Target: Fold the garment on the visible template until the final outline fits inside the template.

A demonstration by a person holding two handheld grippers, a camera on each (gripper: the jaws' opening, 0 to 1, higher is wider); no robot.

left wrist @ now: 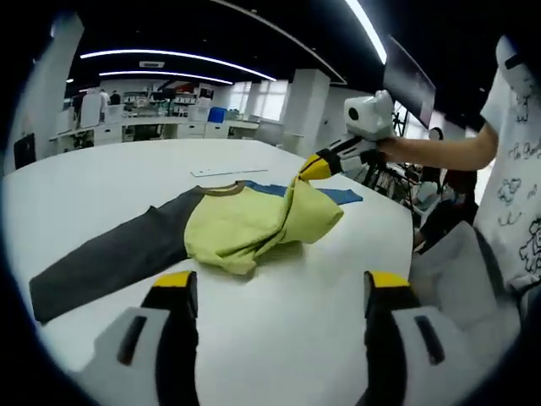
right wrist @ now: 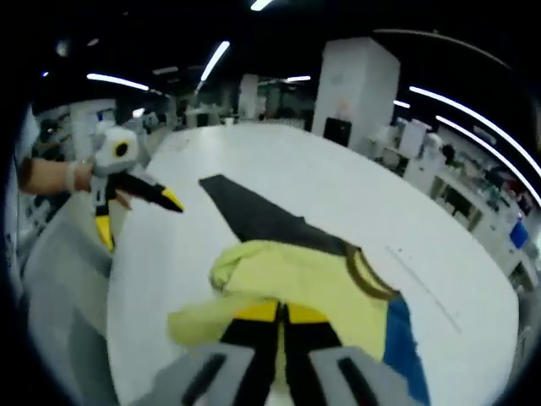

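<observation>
A garment with a yellow-green body point(left wrist: 232, 230) and a dark grey sleeve point(left wrist: 110, 258) lies on the white table point(left wrist: 279, 338), its right side bunched and lifted. A blue template point(left wrist: 342, 196) peeks out from under it. My right gripper point(left wrist: 311, 167) comes in from the upper right, shut on the raised yellow fabric. My left gripper point(left wrist: 281, 283) hovers open in front of the garment, nothing between its fingers. In the right gripper view, my right gripper point(right wrist: 279, 313) pinches the yellow cloth point(right wrist: 296, 271); the grey sleeve point(right wrist: 254, 216) stretches away, the blue template point(right wrist: 404, 338) shows at right, and the left gripper point(right wrist: 139, 190) sits at left.
A person in a white printed shirt point(left wrist: 511, 186) stands at the table's right edge. A thin strip point(left wrist: 228, 172) lies on the table behind the garment. Desks, pillars and shelves fill the office beyond. A grey chair point(right wrist: 63, 254) is beside the table edge.
</observation>
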